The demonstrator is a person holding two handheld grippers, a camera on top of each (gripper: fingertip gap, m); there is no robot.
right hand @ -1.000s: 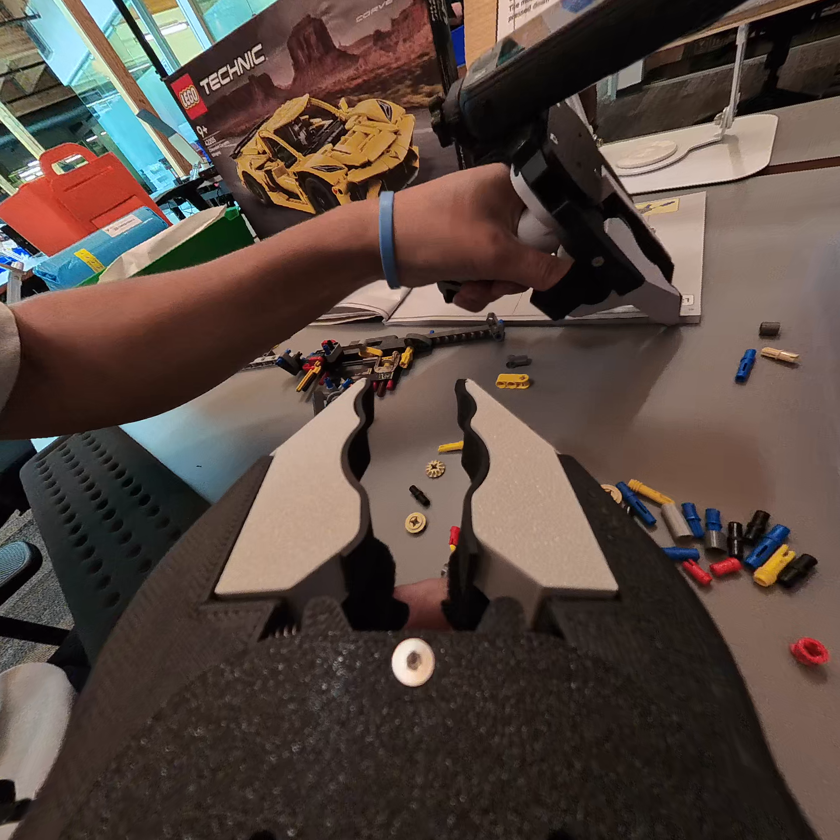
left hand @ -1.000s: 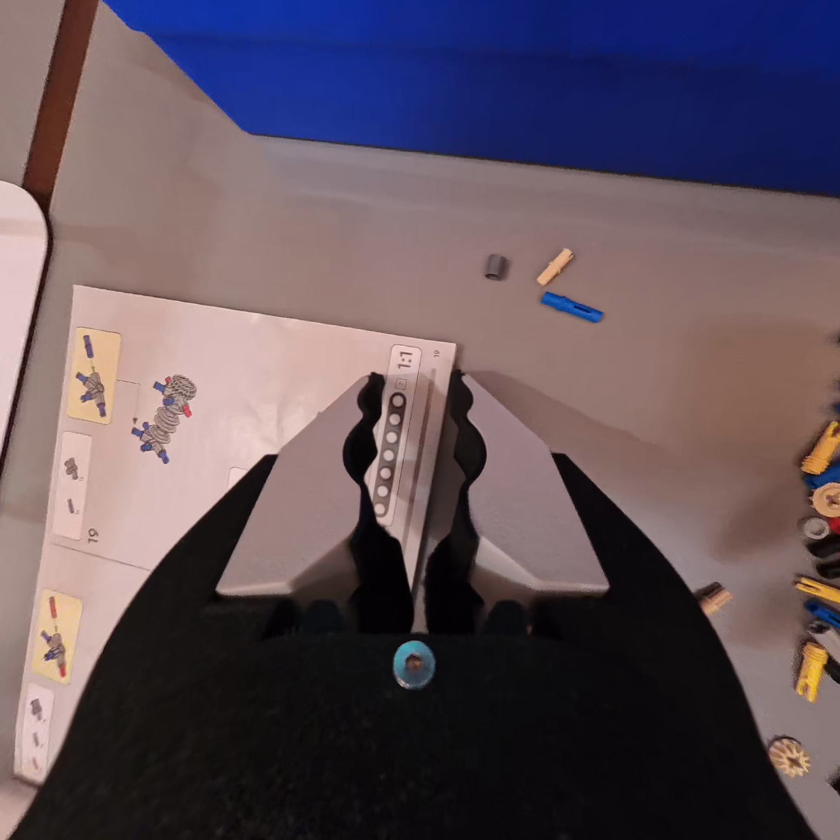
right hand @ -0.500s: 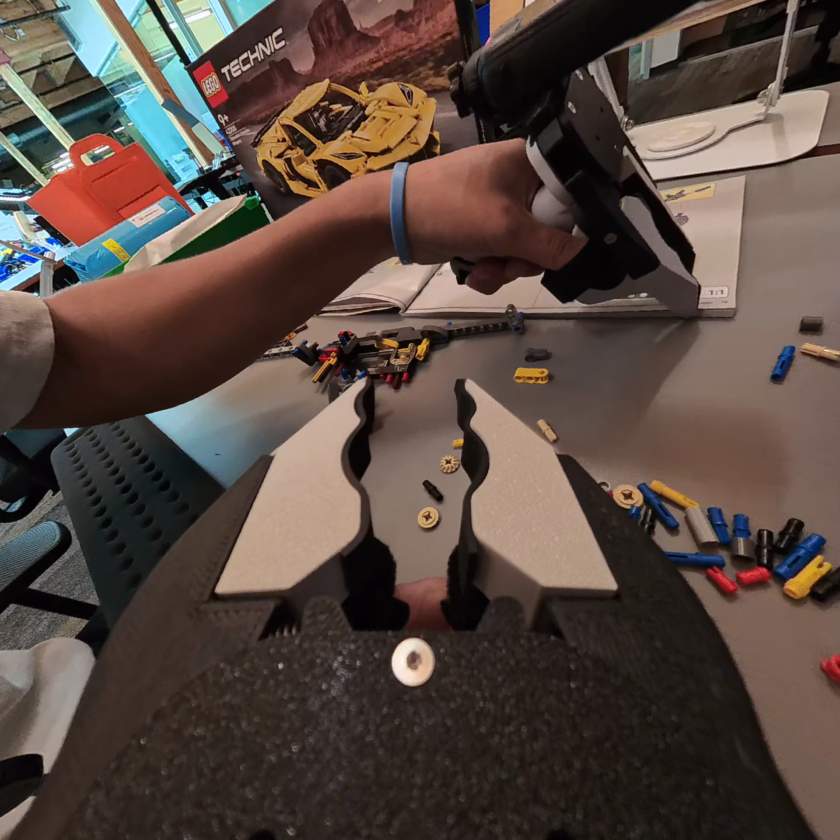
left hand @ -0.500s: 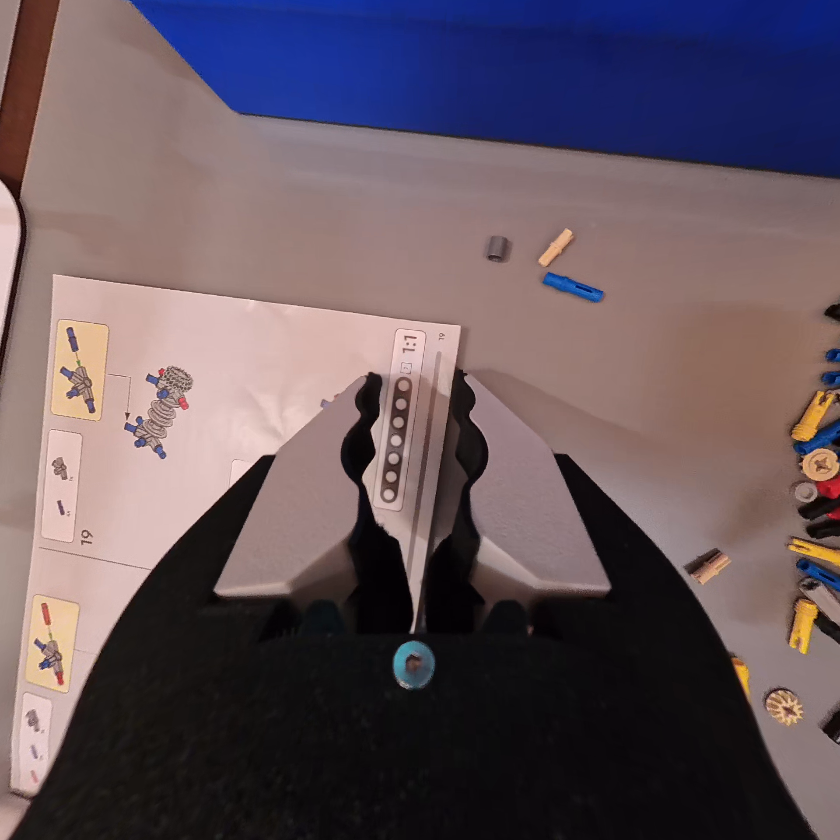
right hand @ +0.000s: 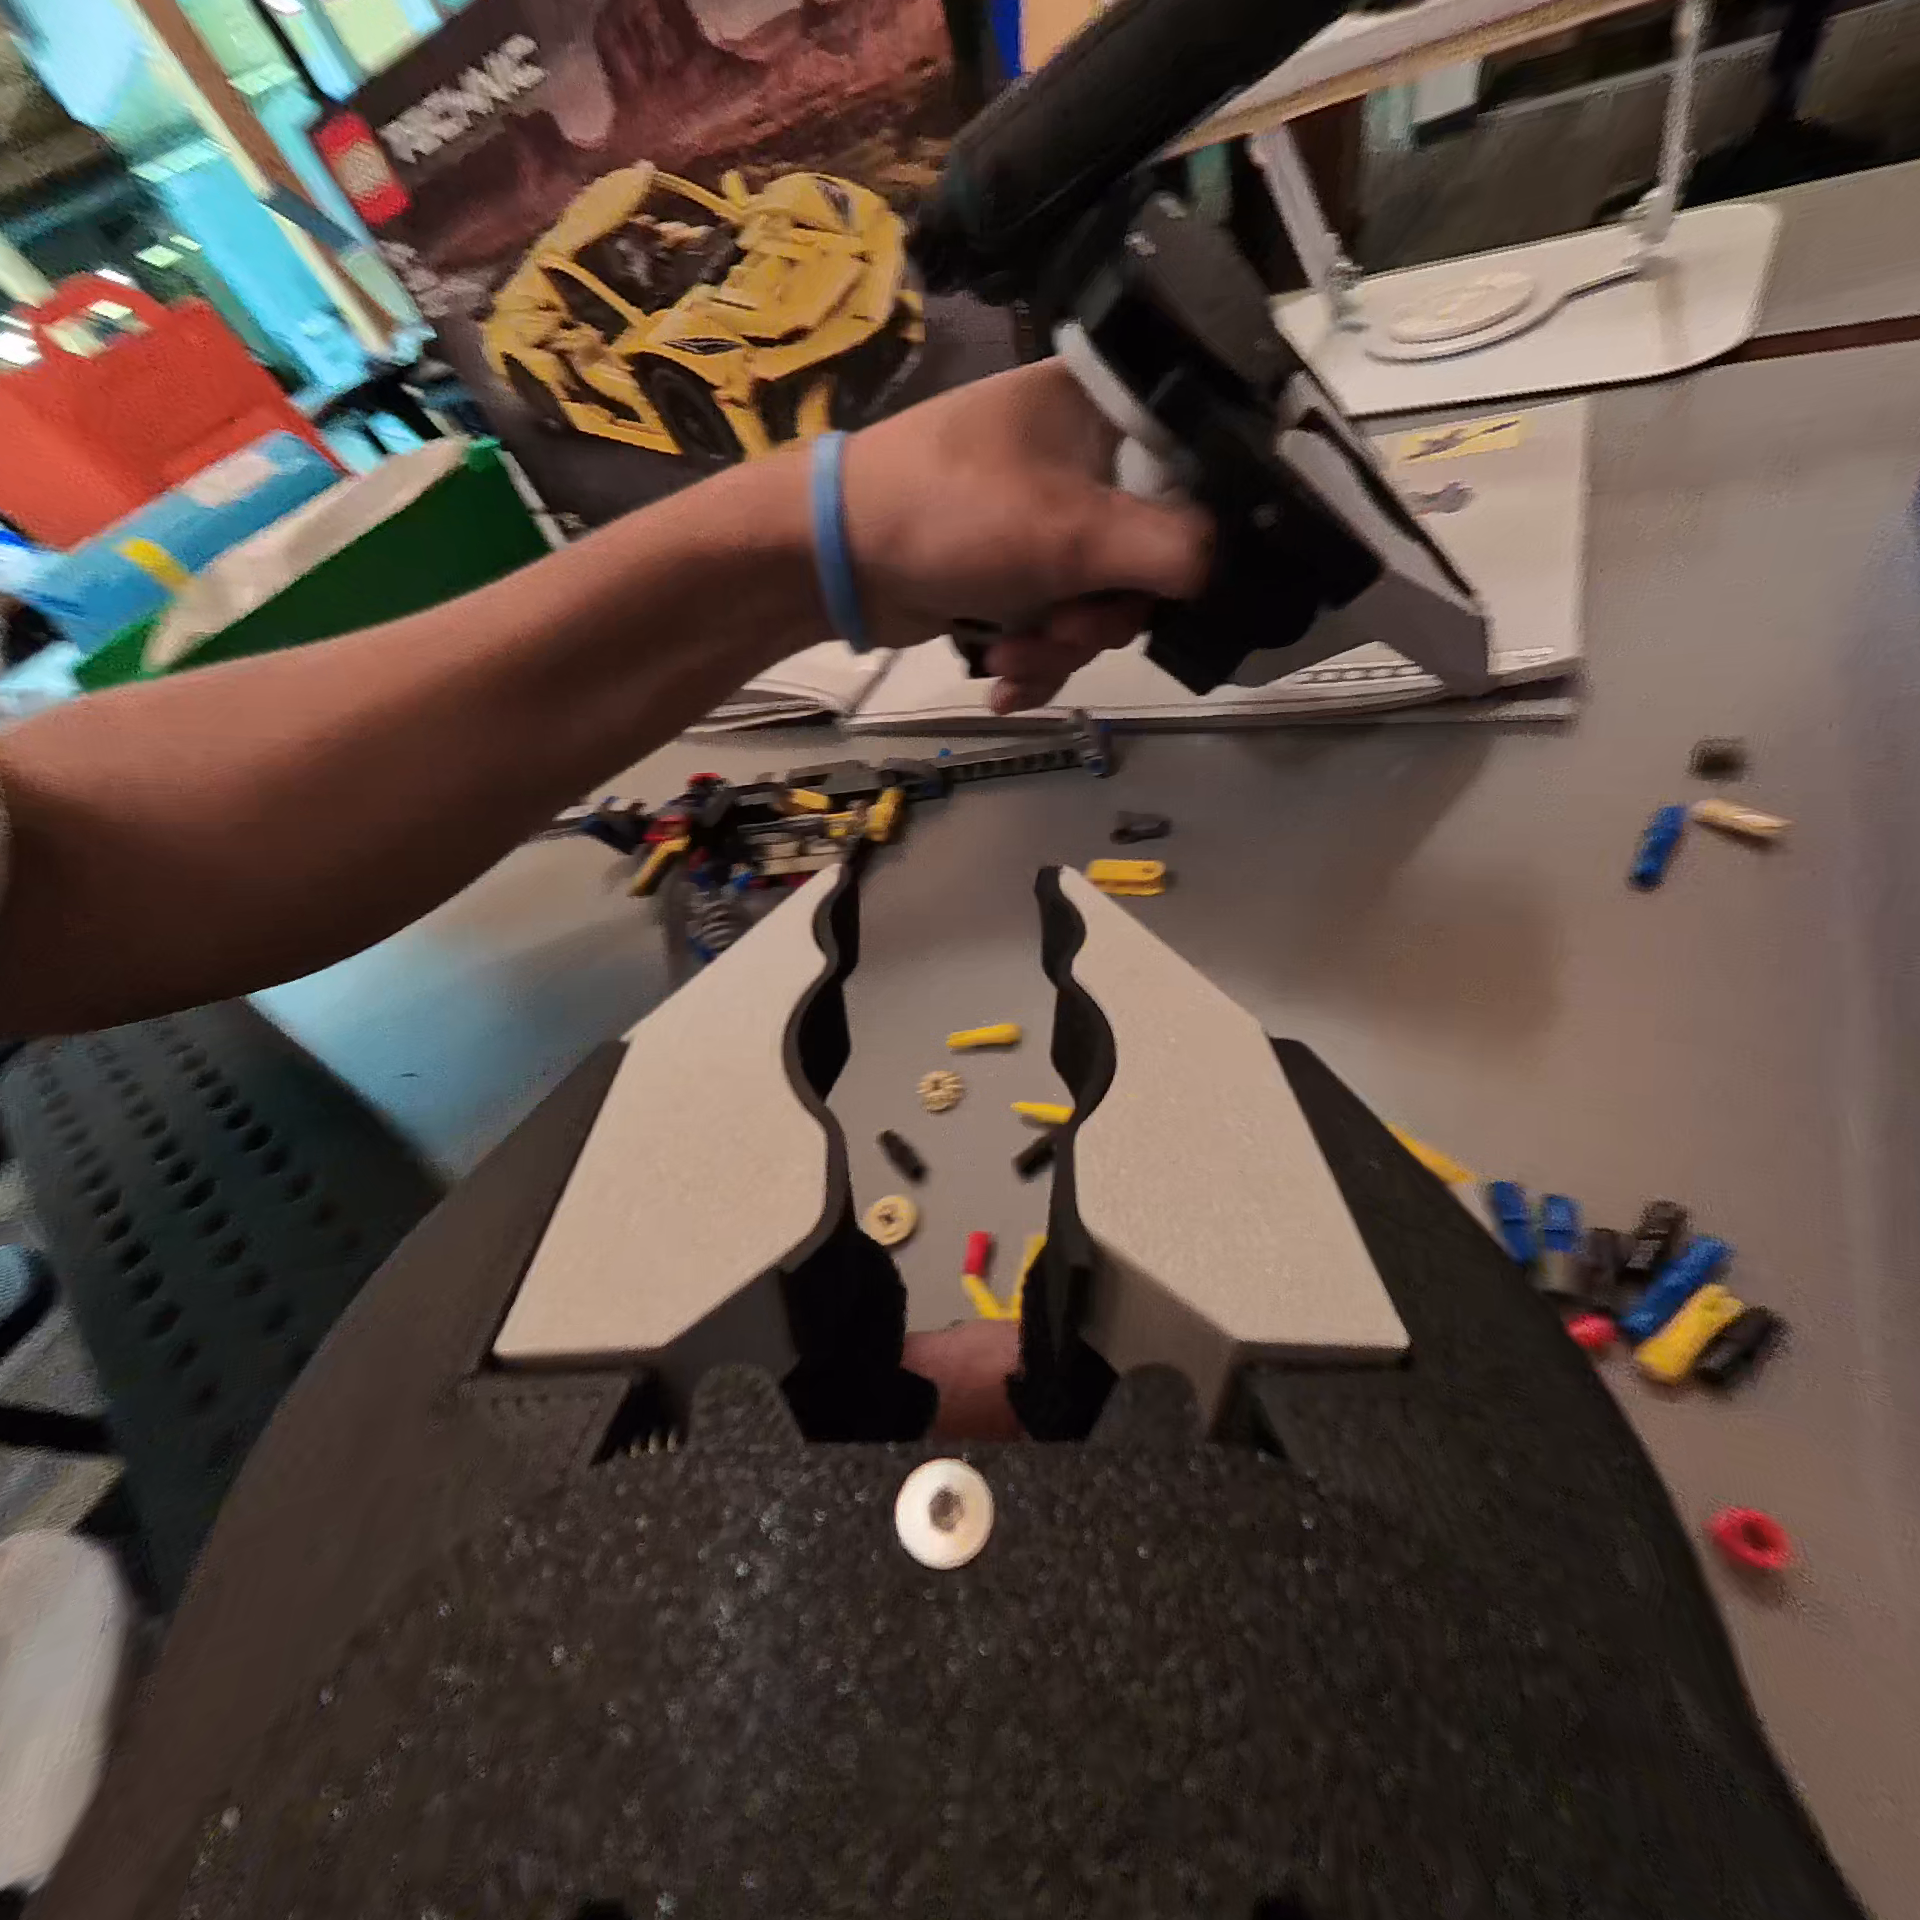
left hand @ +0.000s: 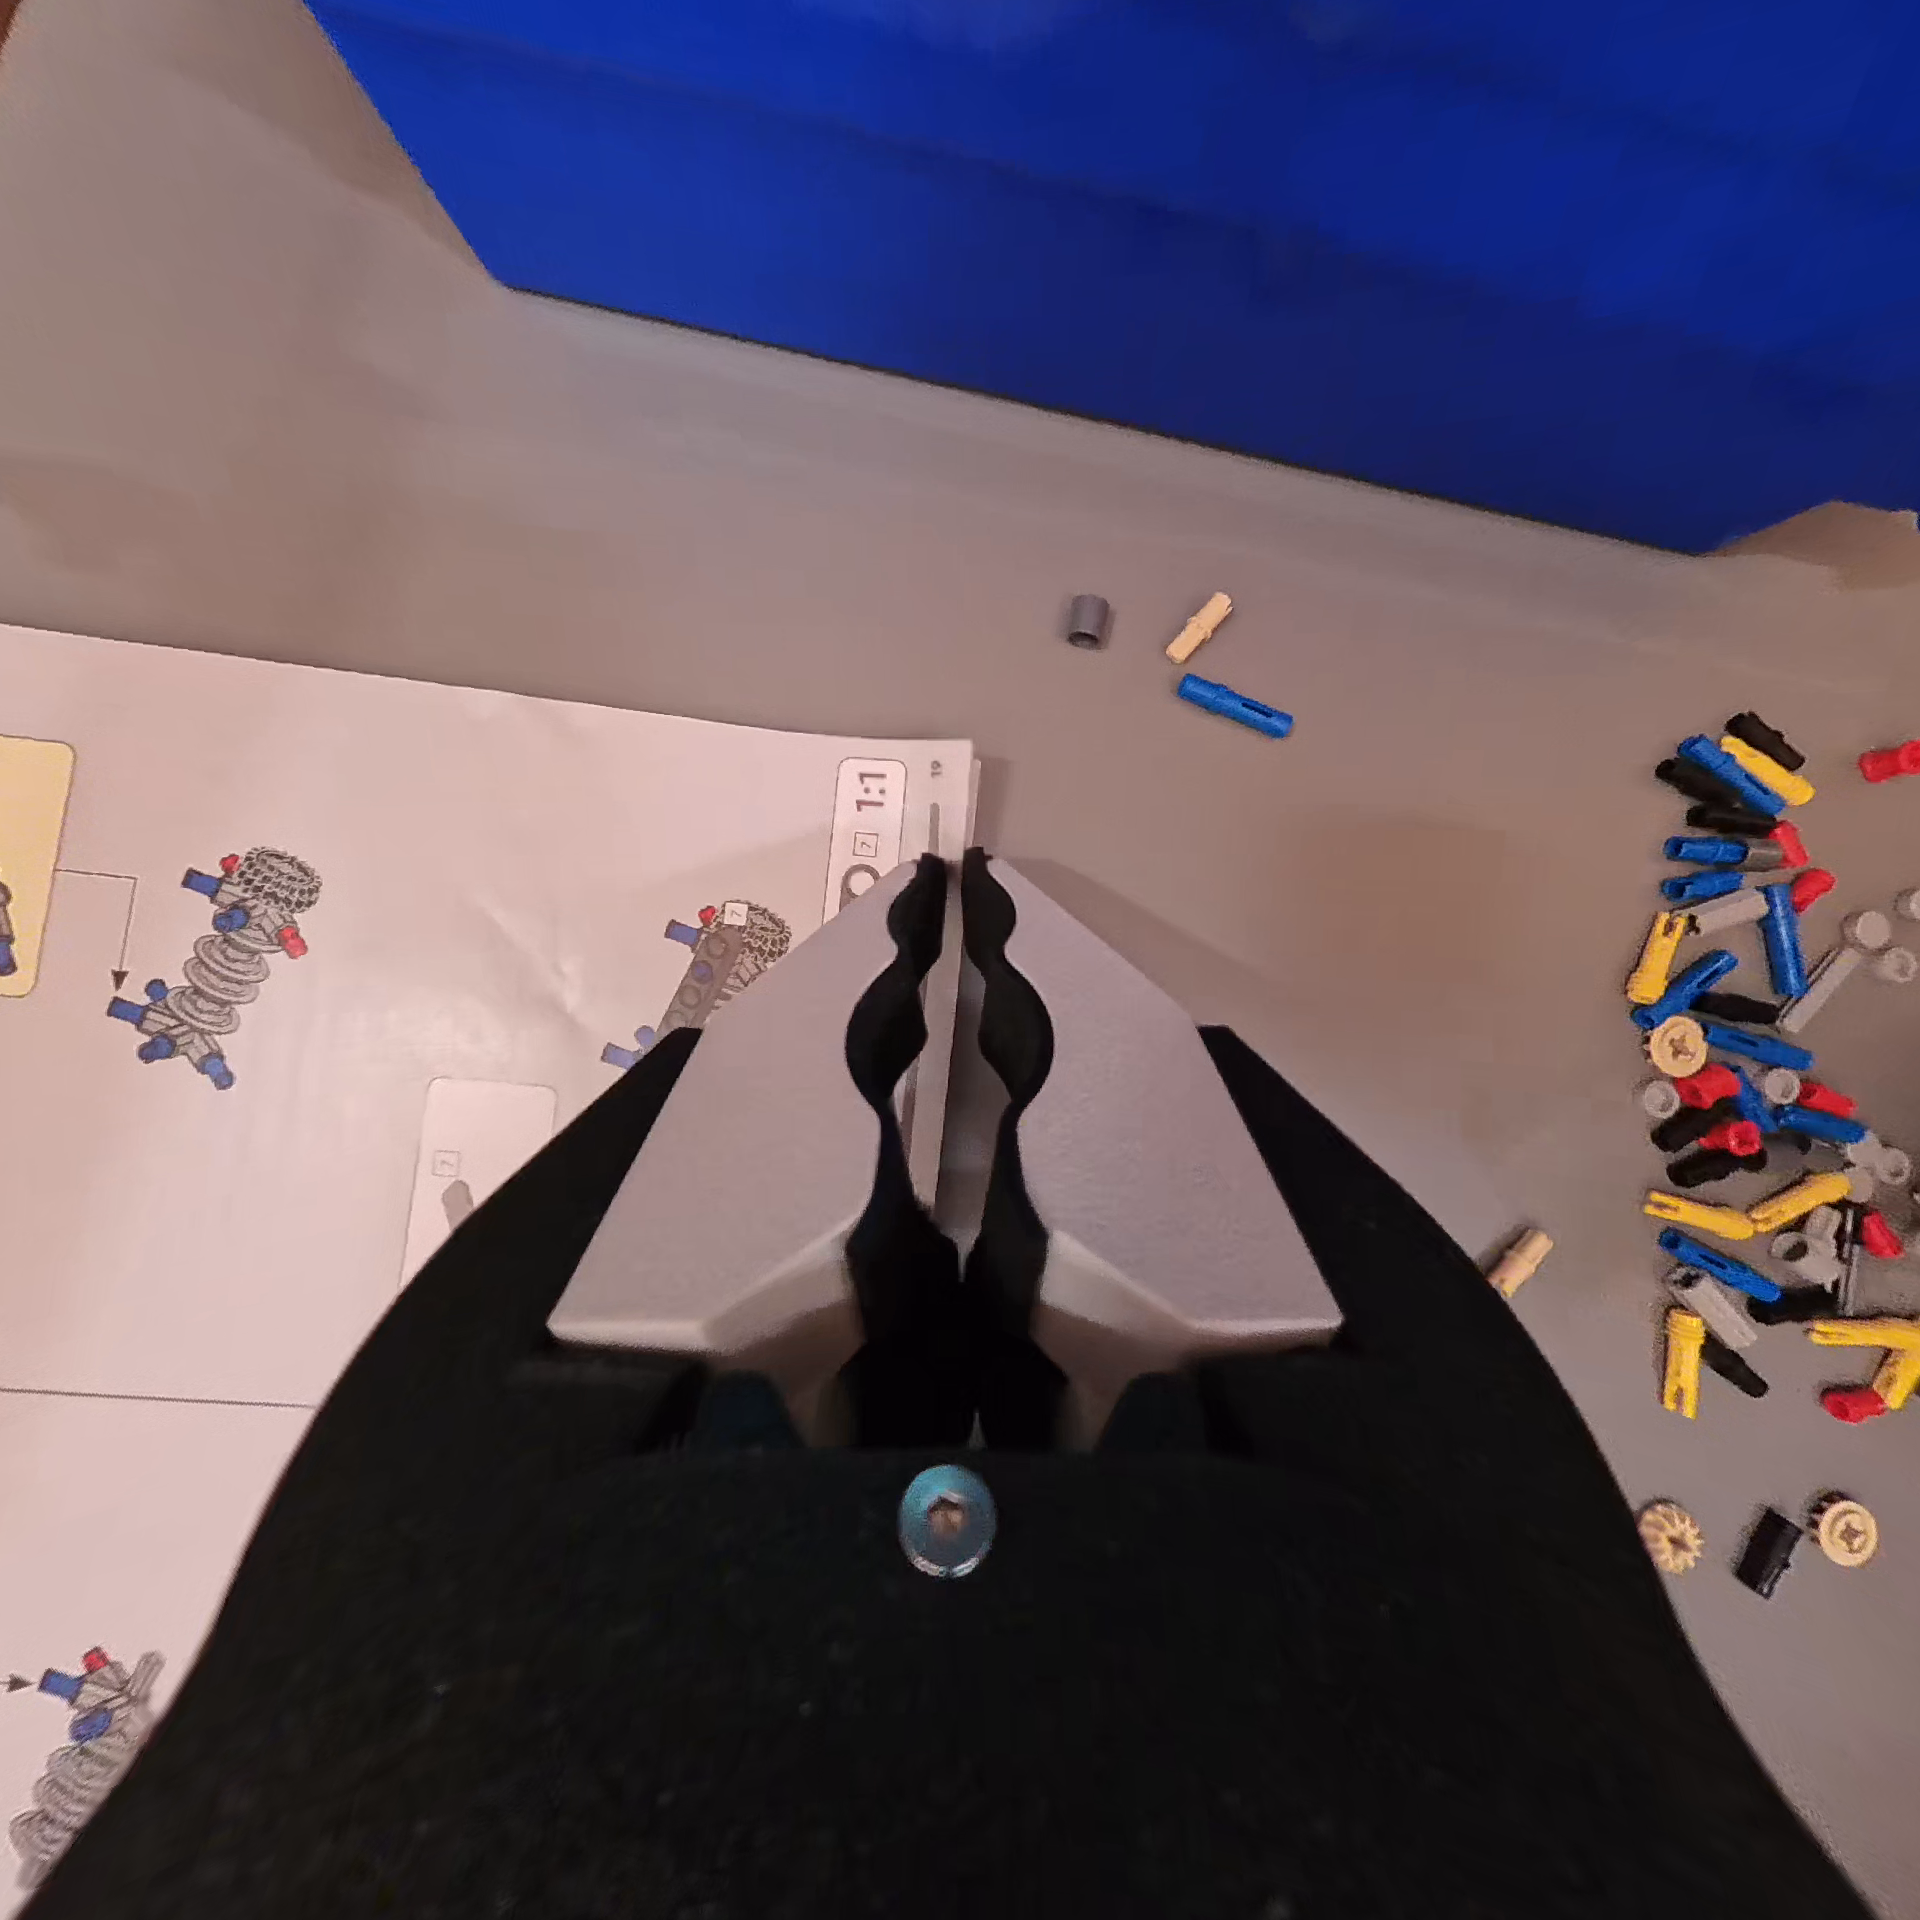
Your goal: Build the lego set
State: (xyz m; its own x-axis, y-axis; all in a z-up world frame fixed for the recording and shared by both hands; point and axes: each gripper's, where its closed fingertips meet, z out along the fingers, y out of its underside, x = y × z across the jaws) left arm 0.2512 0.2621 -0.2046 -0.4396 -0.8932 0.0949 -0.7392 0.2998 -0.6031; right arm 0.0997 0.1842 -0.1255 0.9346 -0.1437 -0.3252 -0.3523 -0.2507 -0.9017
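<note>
Between our left gripper's (left hand: 945,857) nearly closed jaws sits the outer edge of the instruction booklet (left hand: 436,935), so we are pinching a page corner, with only a sliver of gap showing at the tips. We judge the risk to be in the paper: if we lift too fast or grip several sheets, the page could crease or tear, or the booklet could slide toward the loose pegs. Just ahead and to the right of those tips lie a grey bush (left hand: 1088,620), a tan pin (left hand: 1199,627) and a blue pin (left hand: 1234,707); farther right is the heap of pegs (left hand: 1766,1039). Our right gripper (right hand: 945,883) hangs spread and empty above the table (right hand: 1351,935), small gears and pins visible between its fingers. Ahead and left of it lies the half-built chassis (right hand: 790,821), beyond it the set's box (right hand: 675,239).
</note>
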